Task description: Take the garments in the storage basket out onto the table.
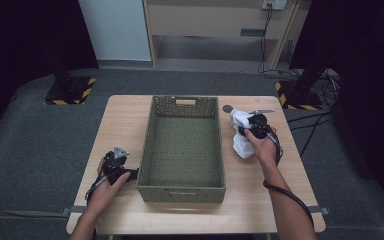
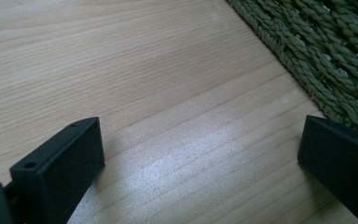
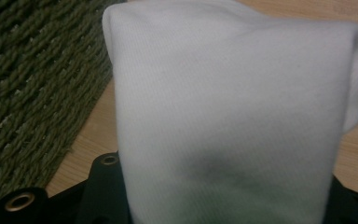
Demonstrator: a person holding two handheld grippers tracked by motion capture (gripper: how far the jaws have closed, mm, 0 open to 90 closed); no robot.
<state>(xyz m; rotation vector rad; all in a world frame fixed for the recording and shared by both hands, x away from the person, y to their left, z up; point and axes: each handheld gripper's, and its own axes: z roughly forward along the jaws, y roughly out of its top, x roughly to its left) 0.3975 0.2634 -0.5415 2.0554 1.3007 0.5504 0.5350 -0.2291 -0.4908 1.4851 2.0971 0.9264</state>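
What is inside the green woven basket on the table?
The basket holds nothing visible: its woven floor lies bare in the high view. The near wall hides a strip of floor behind it. The white cloth lies outside.

One basket [image 1: 182,186] stands mid-worktop [image 1: 125,110]. One white cloth [image 1: 240,145] lies right of the basket. One dark disc [image 1: 227,108] sits beyond the basket's far right corner. Two grippers: one [image 1: 130,173] left of the basket, one [image 1: 244,131] right of it.

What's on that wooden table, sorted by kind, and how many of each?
Woven green basket: 1
White cloth: 1
Small dark round disc: 1
Hand-held grippers: 2, left gripper and right gripper
Total: 5
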